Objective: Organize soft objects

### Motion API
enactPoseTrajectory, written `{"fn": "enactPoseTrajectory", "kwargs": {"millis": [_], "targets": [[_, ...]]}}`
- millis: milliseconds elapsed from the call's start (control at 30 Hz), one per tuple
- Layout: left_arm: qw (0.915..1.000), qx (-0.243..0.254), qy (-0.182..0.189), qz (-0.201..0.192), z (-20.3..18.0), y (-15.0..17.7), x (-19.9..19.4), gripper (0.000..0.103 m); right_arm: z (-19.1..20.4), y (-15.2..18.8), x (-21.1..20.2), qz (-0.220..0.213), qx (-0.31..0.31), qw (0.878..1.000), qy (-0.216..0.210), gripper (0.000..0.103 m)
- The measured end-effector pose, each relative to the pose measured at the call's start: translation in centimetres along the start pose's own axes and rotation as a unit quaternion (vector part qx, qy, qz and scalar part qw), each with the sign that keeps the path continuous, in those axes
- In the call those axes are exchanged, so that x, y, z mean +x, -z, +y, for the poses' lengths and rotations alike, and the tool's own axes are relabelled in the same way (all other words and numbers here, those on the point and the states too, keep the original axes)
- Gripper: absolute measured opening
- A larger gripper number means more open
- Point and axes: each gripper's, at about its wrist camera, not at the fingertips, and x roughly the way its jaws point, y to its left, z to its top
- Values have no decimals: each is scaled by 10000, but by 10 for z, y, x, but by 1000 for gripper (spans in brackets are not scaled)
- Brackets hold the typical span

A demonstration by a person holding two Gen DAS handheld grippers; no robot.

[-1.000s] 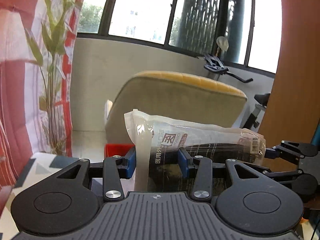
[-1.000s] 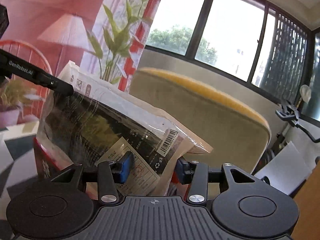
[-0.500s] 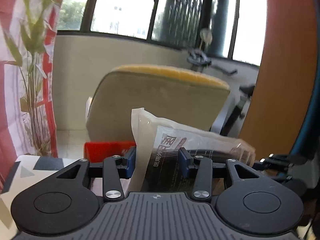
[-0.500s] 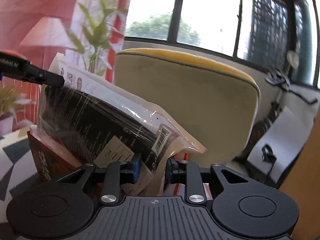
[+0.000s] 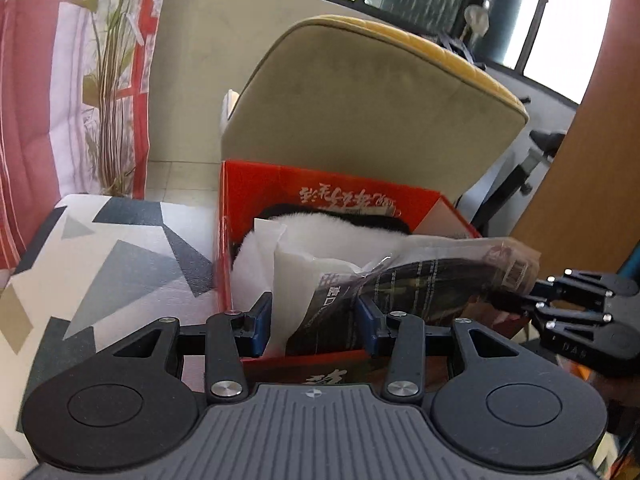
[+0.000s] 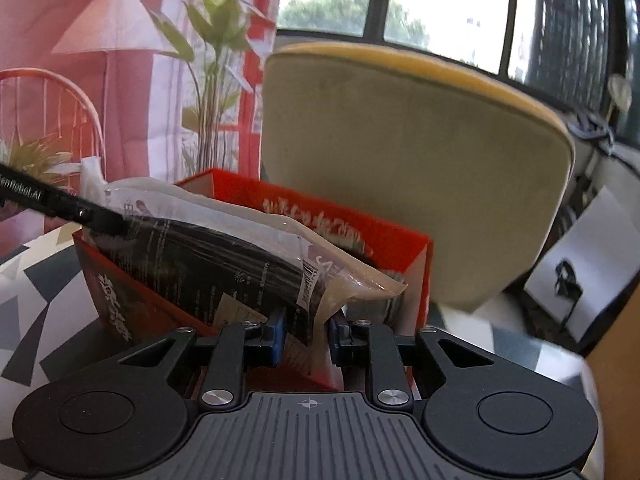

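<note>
Left wrist view: left gripper point(image 5: 316, 318) has its blue pads closed on one end of a clear plastic packet point(image 5: 404, 284) with dark contents and printed labels. The packet lies across the open top of a red cardboard box point(image 5: 280, 184). Inside the box, a white-and-black furry item point(image 5: 332, 228) and a white bag point(image 5: 304, 276). The right gripper point(image 5: 524, 300) pinches the packet's far end at the box's right side. The box stands on a cloth with grey geometric shapes point(image 5: 120, 248). An olive cushion with a yellow edge point(image 5: 372, 108) stands behind.

Right wrist view: right gripper point(image 6: 306, 338) is clamped on the packet's point(image 6: 216, 264) sealed end near the barcode. The packet slants down into the red box point(image 6: 360, 236), partly above its rim. The left gripper's finger point(image 6: 96, 220) touches the packet's upper left end. Cushion point(image 6: 412, 168) behind the box.
</note>
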Motion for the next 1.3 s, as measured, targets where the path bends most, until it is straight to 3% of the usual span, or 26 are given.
{"fn": "enactPoseTrajectory", "kwargs": {"millis": [267, 400, 467, 500, 533, 600, 700, 767, 867, 900, 1100, 1300], "targets": [[9994, 124, -131, 287, -5, 0, 8, 46, -18, -3, 9, 523, 698, 9959, -251, 18], [9990, 189, -134, 372, -7, 0, 8, 47, -33, -1, 14, 733, 1313, 9877, -417, 18], [9990, 171, -161, 388, -6, 0, 6, 51, -37, 0, 14, 807, 1501, 9845, -421, 23], [9990, 149, -186, 375, -5, 0, 4, 61, -36, 0, 13, 836, 1500, 9845, -359, 24], [9992, 132, -180, 335, -6, 0, 0, 71, -35, 0, 11, 835, 1465, 9852, -296, 27], [9996, 165, -136, 198, -7, 3, -11, 81, -32, -1, 3, 780, 1423, 9866, -184, 31], [9989, 383, -283, 24, -16, 6, -30, 91, -32, -1, -12, 678, 1478, 9866, -107, 47], [9985, 436, -329, -78, -20, 6, -41, 96, -32, -3, -24, 559, 1497, 9872, 11, 72], [9975, 421, -467, -312, -27, 6, -62, 103, -32, -6, -44, 406, 1510, 9876, 110, 98], [9966, 444, -555, -412, -30, 6, -69, 103, -31, -8, -50, 382, 1504, 9878, 138, 102], [9920, 674, -895, -586, -53, 1, -103, 103, -27, -21, -90, 153, 1711, 9849, 203, 103], [9902, 454, -915, -956, -68, -4, -147, 103, -14, -37, -134, -144, 1617, 9860, 382, 103]]}}
